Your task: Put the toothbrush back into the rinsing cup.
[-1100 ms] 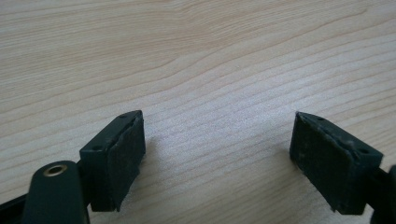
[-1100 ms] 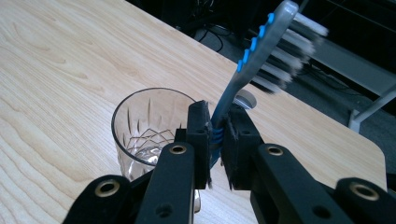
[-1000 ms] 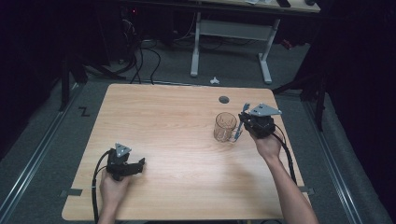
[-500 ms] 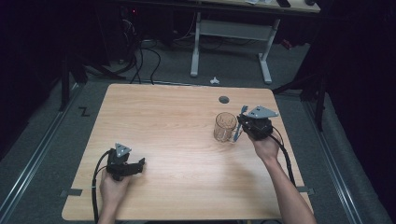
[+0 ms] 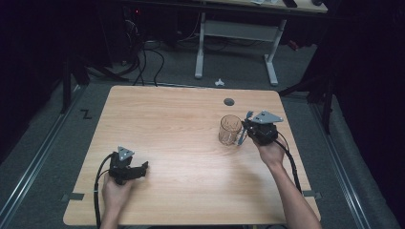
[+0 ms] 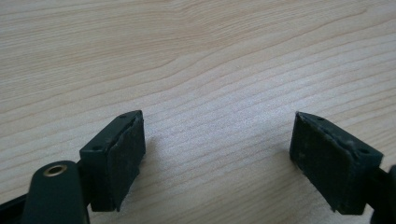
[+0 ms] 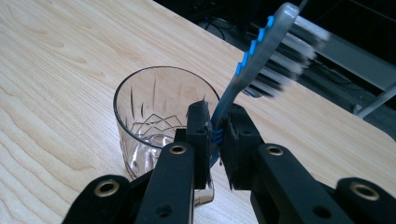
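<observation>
Matt wood table [image 5: 181, 124]; clear cut glass [image 7: 154, 116]

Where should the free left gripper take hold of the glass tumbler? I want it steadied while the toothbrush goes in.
Probably low on the tumbler's outer wall, coming in level from the table-centre side. It stands upright with straight sides, and the right gripper, shut on the toothbrush, crowds its other side. The left gripper is open, resting near the table's front edge.
</observation>
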Motion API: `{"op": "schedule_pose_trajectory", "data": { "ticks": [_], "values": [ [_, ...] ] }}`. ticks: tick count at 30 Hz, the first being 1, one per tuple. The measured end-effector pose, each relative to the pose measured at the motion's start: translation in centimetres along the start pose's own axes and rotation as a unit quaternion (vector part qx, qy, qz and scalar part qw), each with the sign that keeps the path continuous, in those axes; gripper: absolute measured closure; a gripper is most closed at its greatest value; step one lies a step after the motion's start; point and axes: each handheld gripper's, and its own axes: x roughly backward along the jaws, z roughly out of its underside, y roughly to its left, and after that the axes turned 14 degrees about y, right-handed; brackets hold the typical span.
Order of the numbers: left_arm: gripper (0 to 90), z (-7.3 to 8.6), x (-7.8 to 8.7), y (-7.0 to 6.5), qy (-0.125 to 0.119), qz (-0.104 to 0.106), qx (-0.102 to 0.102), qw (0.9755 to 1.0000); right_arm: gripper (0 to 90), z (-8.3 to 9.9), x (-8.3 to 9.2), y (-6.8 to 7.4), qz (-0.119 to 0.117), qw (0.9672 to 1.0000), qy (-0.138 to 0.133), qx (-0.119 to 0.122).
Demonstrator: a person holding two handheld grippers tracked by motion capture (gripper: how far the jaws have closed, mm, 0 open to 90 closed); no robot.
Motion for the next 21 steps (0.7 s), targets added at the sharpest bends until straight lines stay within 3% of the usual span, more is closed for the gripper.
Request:
{"op": "schedule_pose_trajectory", "data": {
  "ticks": [12, 21],
  "values": [
    [18.8, 0.0, 0.0, 0.0, 0.0, 0.0, 0.0, 1.0, 80.8, 0.19, -0.39, -0.1, -0.009, 0.9999, 0.004, -0.01],
    [18.8, 0.0, 0.0, 0.0, 0.0, 0.0, 0.0, 1.0, 68.0, 0.54, -0.4, -0.62, -0.029, 0.9988, -0.002, -0.038]
  ]
}}
